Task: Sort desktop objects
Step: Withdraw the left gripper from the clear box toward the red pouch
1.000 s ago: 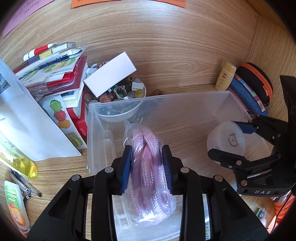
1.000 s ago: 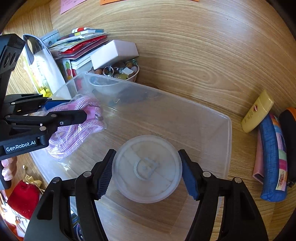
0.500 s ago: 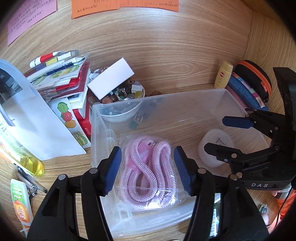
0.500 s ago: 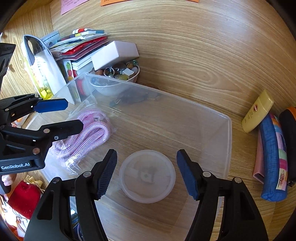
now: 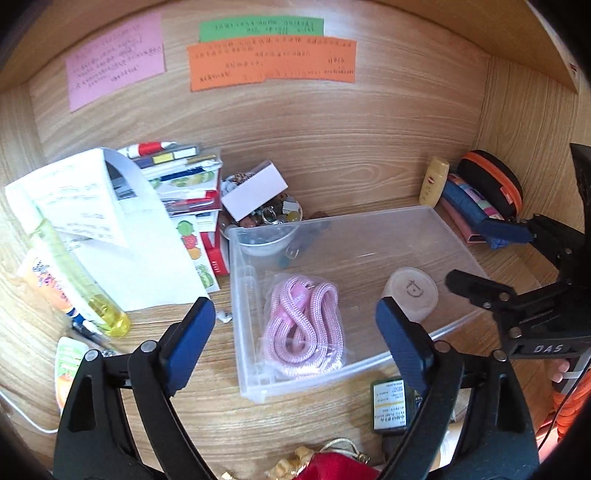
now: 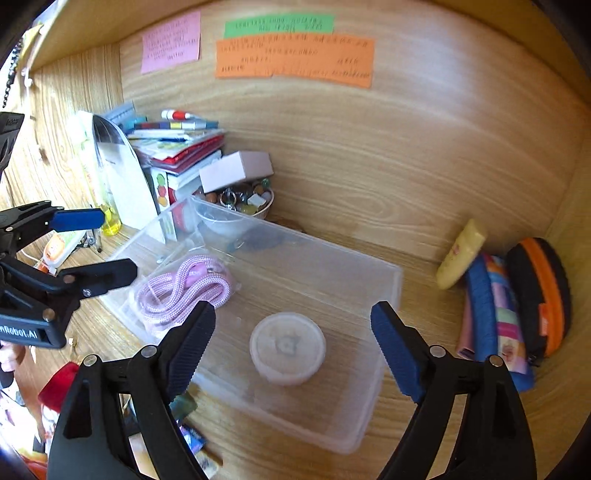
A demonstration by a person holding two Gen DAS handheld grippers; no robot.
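Both jaws opening, empty | left gripper [image 5: 295, 328] above rope [image 5: 304, 328] | right gripper [image 6: 293, 339] above tub [image 6: 287, 347]

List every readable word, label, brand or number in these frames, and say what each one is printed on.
"DAS": body of the right gripper, seen from the left wrist.
"nRobot.AI", its start cut off: body of the left gripper, seen from the right wrist.
Pink note, green note, orange note: handwriting too small to read.
Dark label card, yellow bottle, pink rope's tag: print too blurred.
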